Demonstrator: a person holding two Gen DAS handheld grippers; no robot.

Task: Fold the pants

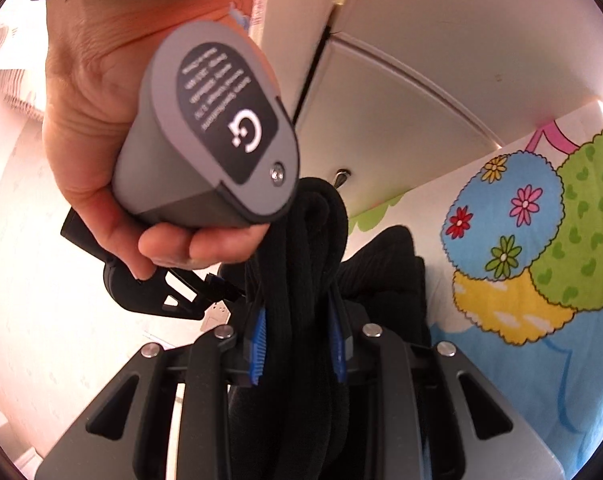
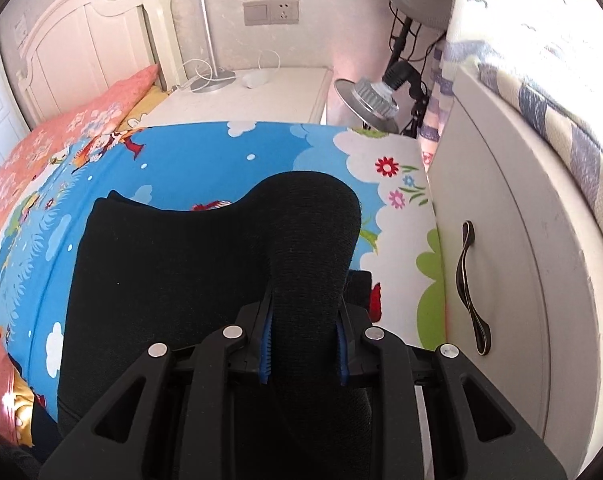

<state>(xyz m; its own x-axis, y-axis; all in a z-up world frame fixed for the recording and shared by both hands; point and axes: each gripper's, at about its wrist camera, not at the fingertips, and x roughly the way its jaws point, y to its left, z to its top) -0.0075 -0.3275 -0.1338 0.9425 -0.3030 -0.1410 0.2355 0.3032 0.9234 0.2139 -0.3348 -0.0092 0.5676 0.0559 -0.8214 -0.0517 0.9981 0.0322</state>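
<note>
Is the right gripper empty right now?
No, the right gripper is shut on a fold of the black pants, the cloth bulging up between its blue pads.

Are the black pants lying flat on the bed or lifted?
Partly lifted: both grippers pinch bunched pants; the rest lies on the bed.

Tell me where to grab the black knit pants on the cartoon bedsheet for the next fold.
Both grippers already pinch bunched fabric: the left gripper and right gripper each clamp a fold of the black knit pants. For a fresh hold, take the flat far edge lying on the cartoon bedsheet, coming from above and pinching at a corner, since that edge lies straight and unbunched.
</note>
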